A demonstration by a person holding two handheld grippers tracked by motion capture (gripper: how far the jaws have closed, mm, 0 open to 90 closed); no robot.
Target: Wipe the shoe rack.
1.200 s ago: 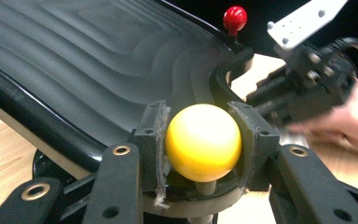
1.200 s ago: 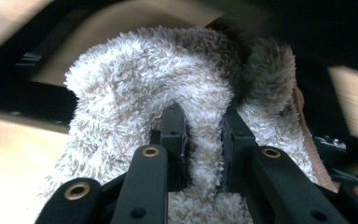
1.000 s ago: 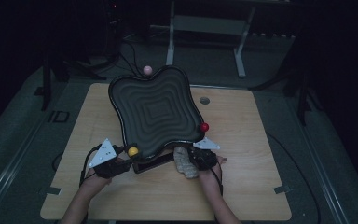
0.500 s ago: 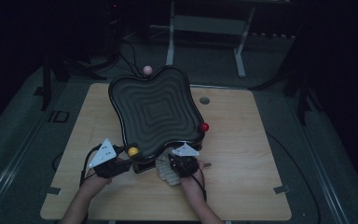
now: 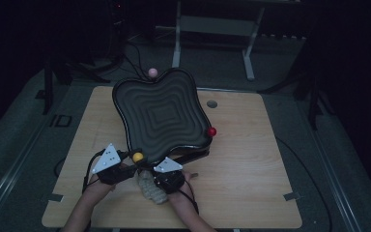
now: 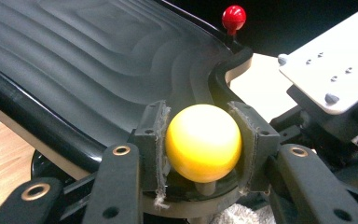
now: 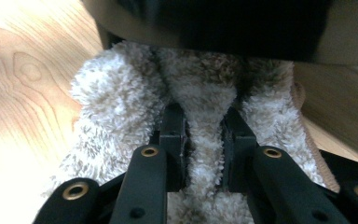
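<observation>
A black wavy tray [image 5: 162, 113] stands tilted on the wooden table [image 5: 251, 169], with round knobs at its rim. My left gripper [image 5: 135, 161] is shut on the yellow knob [image 5: 137, 156] at the tray's near left corner. In the left gripper view both pads press the yellow knob [image 6: 203, 142] from the sides. My right gripper [image 5: 163, 173] sits just right of it at the tray's near edge, shut on a fluffy beige cloth [image 5: 152, 191]. In the right gripper view a fold of the cloth [image 7: 121, 88] is pinched in my right gripper [image 7: 204, 140], under the tray's edge [image 7: 205, 28].
A red knob [image 5: 212, 131] stands at the tray's right corner and a pink knob [image 5: 150, 72] at its far edge. A small grey disc [image 5: 212, 104] lies in the table beyond the tray. Dark floor, cables and a stand's legs surround the table.
My right gripper has carried the cloth leftward along the tray's near edge, from below the red knob to beside the left gripper. The left gripper and the tray have stayed put.
</observation>
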